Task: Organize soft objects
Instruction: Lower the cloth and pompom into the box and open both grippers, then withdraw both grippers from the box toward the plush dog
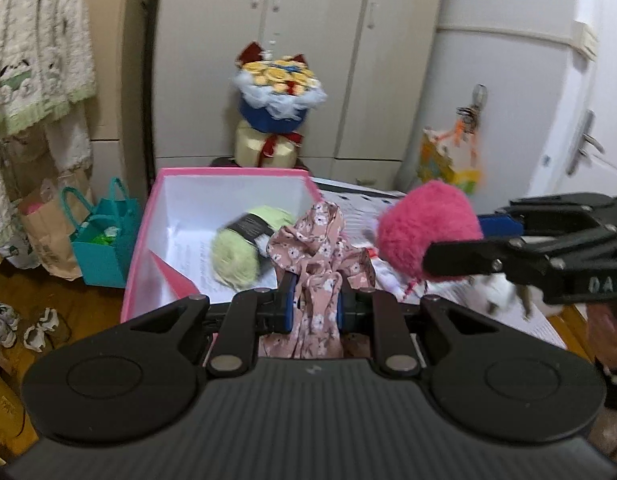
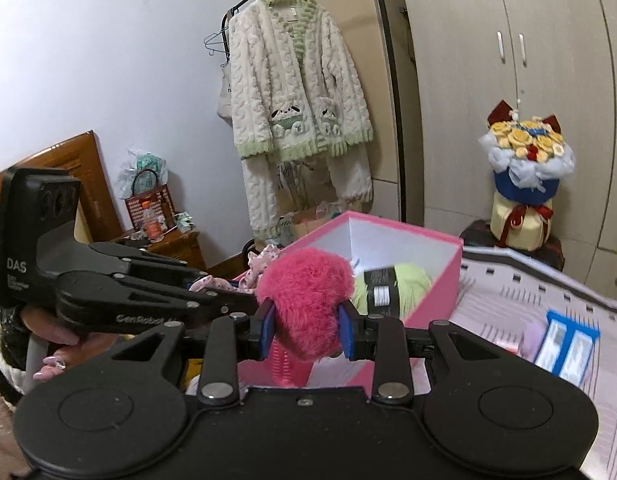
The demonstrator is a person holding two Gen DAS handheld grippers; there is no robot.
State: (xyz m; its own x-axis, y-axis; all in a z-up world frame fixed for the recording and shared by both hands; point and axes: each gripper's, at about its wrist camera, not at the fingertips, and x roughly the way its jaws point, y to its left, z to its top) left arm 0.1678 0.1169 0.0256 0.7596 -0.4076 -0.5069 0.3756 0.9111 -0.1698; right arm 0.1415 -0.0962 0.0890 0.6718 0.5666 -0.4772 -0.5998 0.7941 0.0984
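The left gripper (image 1: 313, 304) has its jaws nearly closed on one pink floral cloth (image 1: 318, 276), which hangs lengthwise between the blue pads, its bunched end rising ahead of them. The right gripper (image 2: 306, 330) has its jaws partly closed, squeezing one fluffy magenta pompom (image 2: 304, 300), roundish, with no clear long axis. Both are held above the near edge of one open pink box (image 2: 436, 276). Inside the box lies one pale green yarn skein (image 1: 236, 252) with a dark label band, its long axis slanting across the box floor. Farther back one flower bouquet (image 1: 278, 92) stands before the wardrobe (image 1: 348, 60)
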